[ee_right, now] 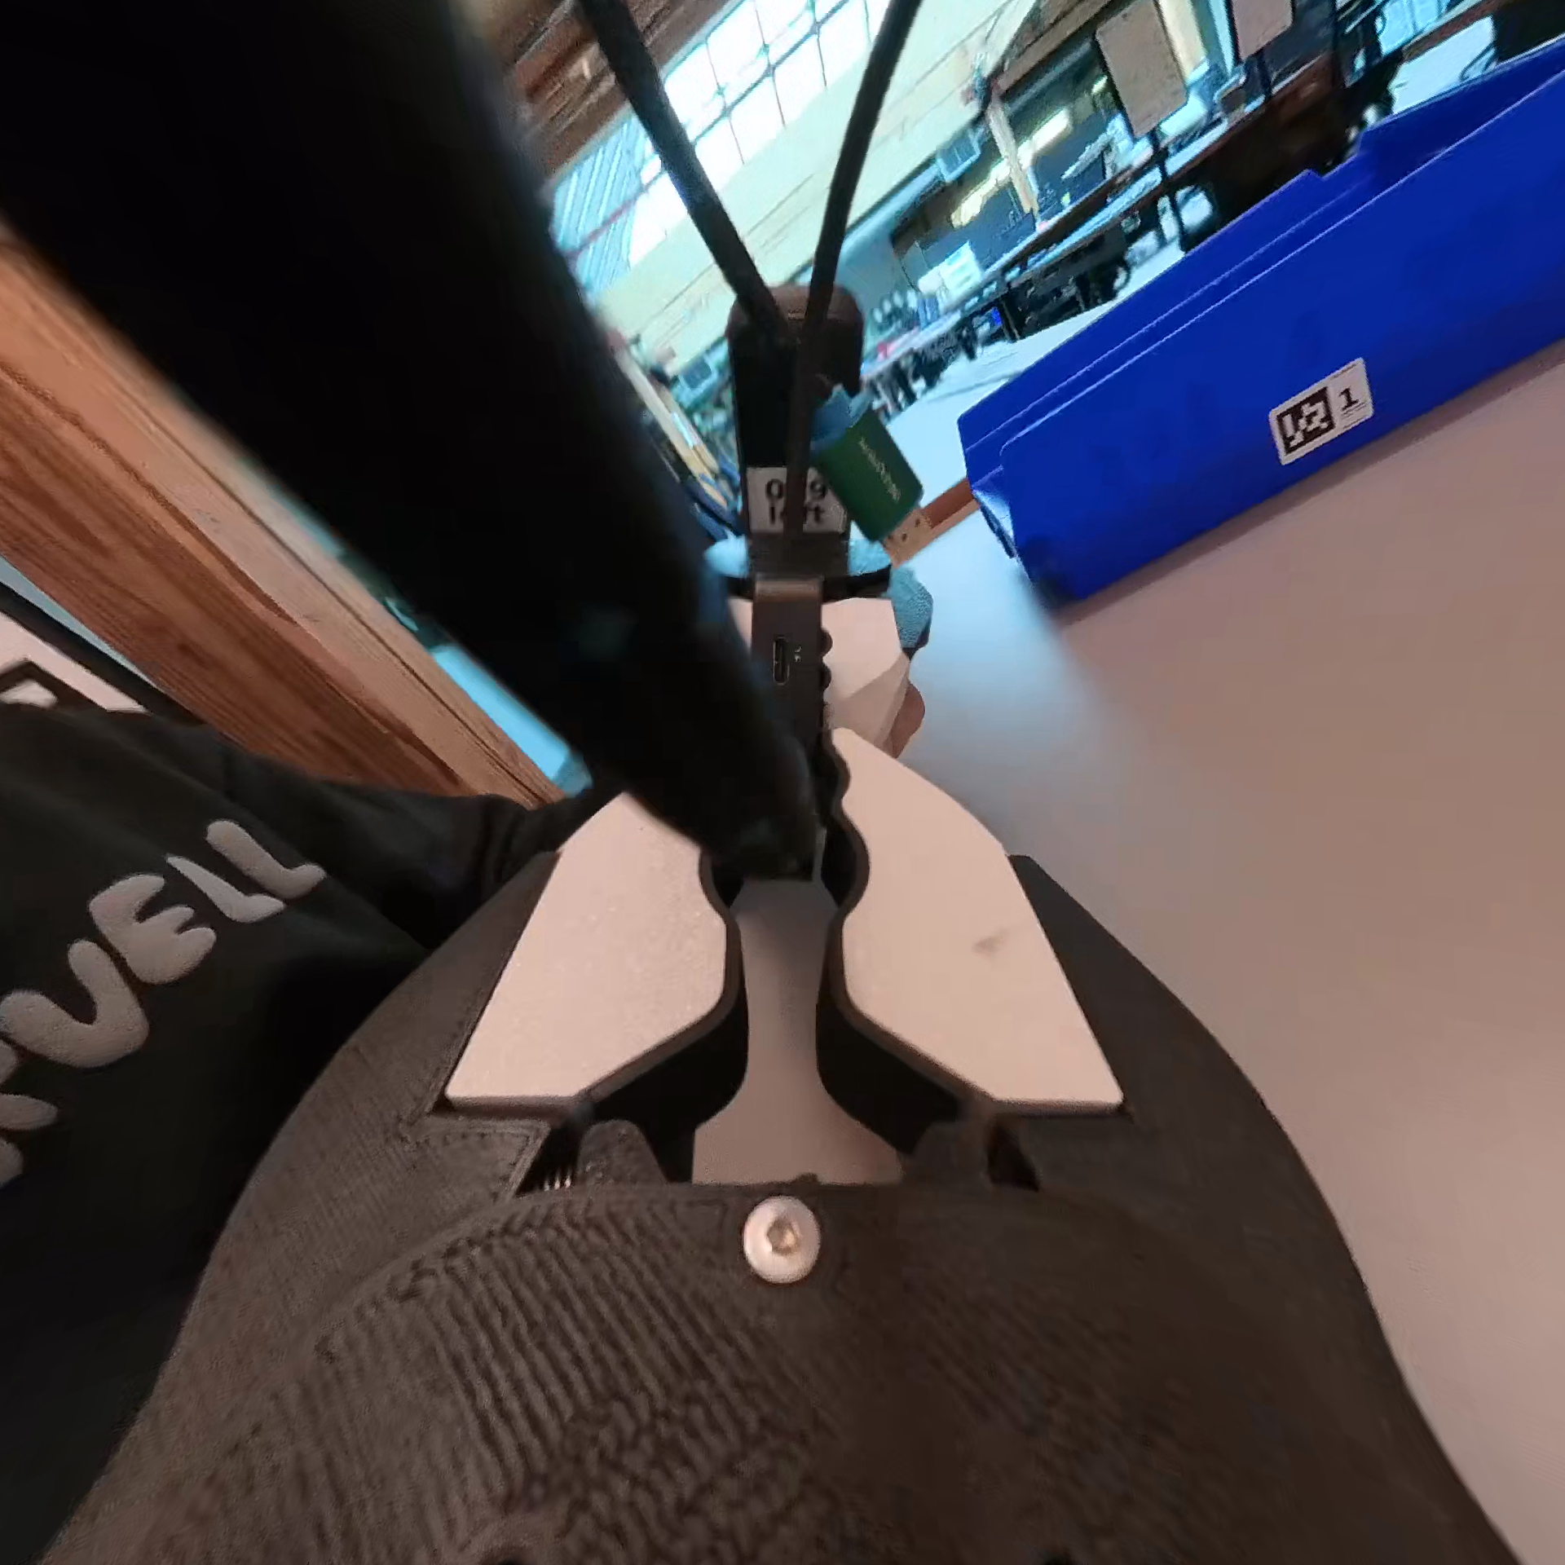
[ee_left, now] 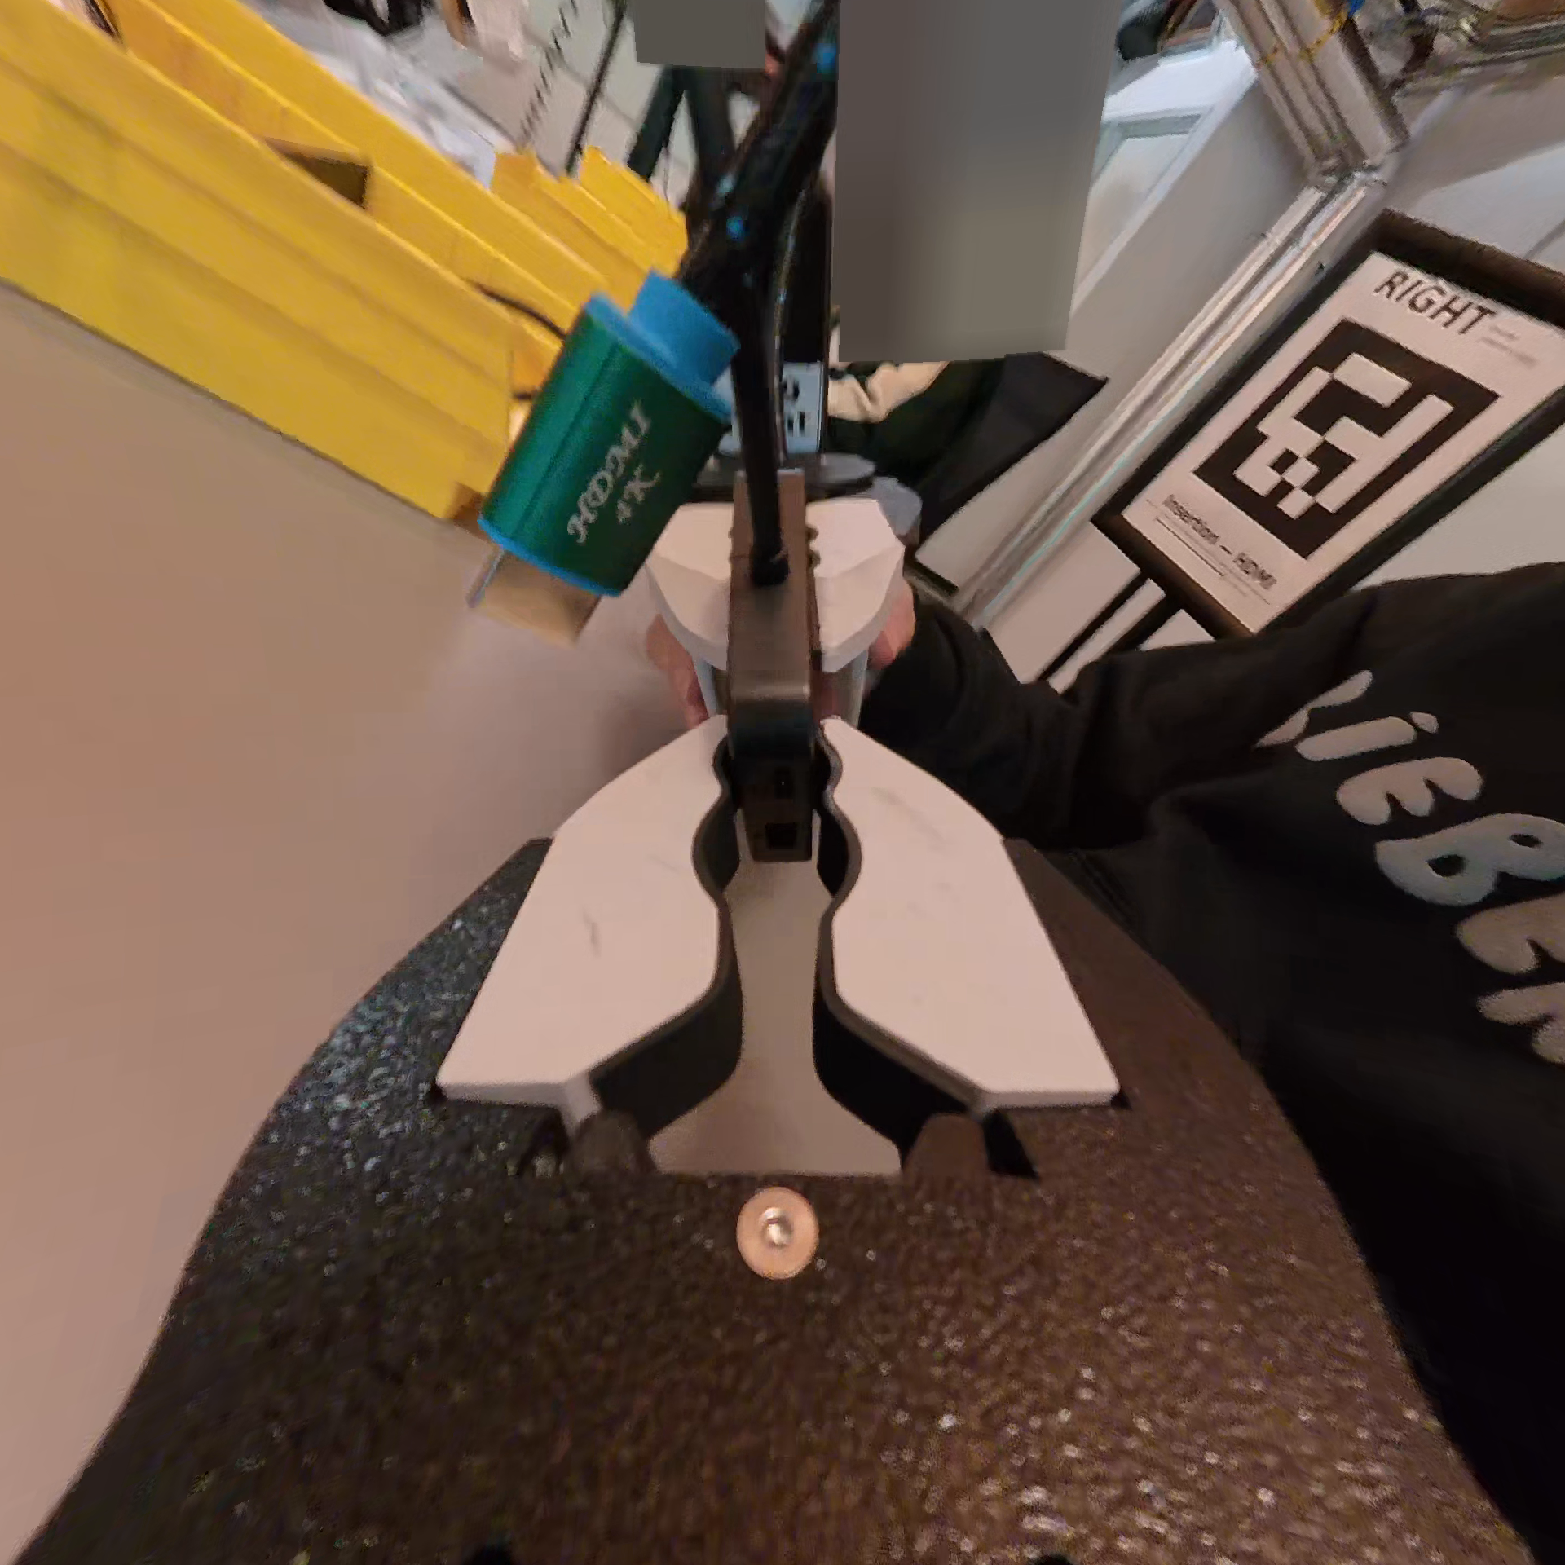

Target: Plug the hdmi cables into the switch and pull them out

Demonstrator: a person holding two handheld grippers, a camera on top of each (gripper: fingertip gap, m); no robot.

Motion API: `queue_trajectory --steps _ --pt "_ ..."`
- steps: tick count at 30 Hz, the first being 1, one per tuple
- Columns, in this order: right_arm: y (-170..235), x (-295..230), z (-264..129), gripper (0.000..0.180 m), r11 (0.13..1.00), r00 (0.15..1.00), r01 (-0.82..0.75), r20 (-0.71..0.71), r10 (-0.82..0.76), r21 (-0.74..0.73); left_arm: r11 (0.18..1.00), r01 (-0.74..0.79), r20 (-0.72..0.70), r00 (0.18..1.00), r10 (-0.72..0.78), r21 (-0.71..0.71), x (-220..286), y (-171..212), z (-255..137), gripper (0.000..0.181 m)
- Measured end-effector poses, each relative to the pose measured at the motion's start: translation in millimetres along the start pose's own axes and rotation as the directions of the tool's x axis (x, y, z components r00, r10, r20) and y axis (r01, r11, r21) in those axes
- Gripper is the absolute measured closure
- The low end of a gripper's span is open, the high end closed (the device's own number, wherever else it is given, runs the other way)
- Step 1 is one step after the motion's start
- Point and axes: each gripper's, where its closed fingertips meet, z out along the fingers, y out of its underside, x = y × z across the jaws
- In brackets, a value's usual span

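The switch [ee_left: 766, 677] is a slim dark box held edge-on above the table. My left gripper [ee_left: 772, 749] is shut on its near end. My right gripper [ee_left: 775, 584], seen beyond, grips the far end. In the right wrist view my right gripper [ee_right: 804, 788] is shut on the switch [ee_right: 783, 660], with the left gripper [ee_right: 792, 550] behind it. A thick black cable [ee_right: 474, 381] runs into the switch by the right gripper; it also shows in the left wrist view [ee_left: 756, 440]. A green HDMI plug [ee_left: 605, 457] with blue ends hangs free beside the switch, its gold connector bare [ee_right: 868, 483].
Yellow bins [ee_left: 254, 254] stand at the table's far left. A framed marker sign [ee_left: 1321, 423] and a person's black sleeve [ee_left: 1186, 728] are on the right. In the right wrist view a blue bin [ee_right: 1270, 339] sits on the grey table [ee_right: 1228, 804], and a wooden board [ee_right: 212, 550] stands left.
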Motion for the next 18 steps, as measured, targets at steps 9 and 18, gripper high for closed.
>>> queue_trajectory --steps 9,18 --pt "-25 22 -5 0.165 0.766 0.851 -0.524 0.187 0.491 0.372 0.706 -0.708 0.533 0.603 0.594 0.014 -18 -46 -22 0.128" --pt "-12 15 6 0.165 0.841 0.882 -0.47 0.108 0.458 0.269 0.619 -0.769 0.479 0.488 0.73 -0.161 -26 -23 -13 0.103"
